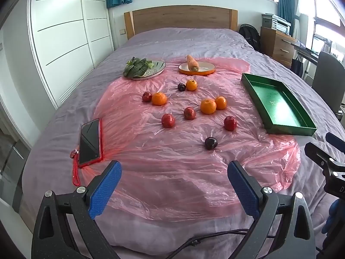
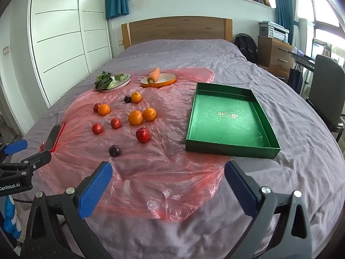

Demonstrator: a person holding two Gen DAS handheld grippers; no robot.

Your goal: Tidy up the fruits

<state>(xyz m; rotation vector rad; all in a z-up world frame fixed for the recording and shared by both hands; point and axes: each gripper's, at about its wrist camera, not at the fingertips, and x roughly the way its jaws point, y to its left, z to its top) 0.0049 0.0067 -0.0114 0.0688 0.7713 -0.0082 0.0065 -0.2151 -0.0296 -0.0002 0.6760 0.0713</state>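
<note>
On the bed, fruits [image 1: 208, 106] are scattered loose across the pink plastic sheet [image 1: 172, 161]; green tray [image 2: 226, 118] is set just beside them, nothing in it. Left gripper [image 1: 173, 188] and right gripper [image 2: 168, 186] are held spread wide, nothing gripped.

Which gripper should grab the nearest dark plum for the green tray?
Right, probably. The right gripper is open, with the dark plum close ahead and the green tray beside it. From the left gripper, the tray sits far right.
</note>
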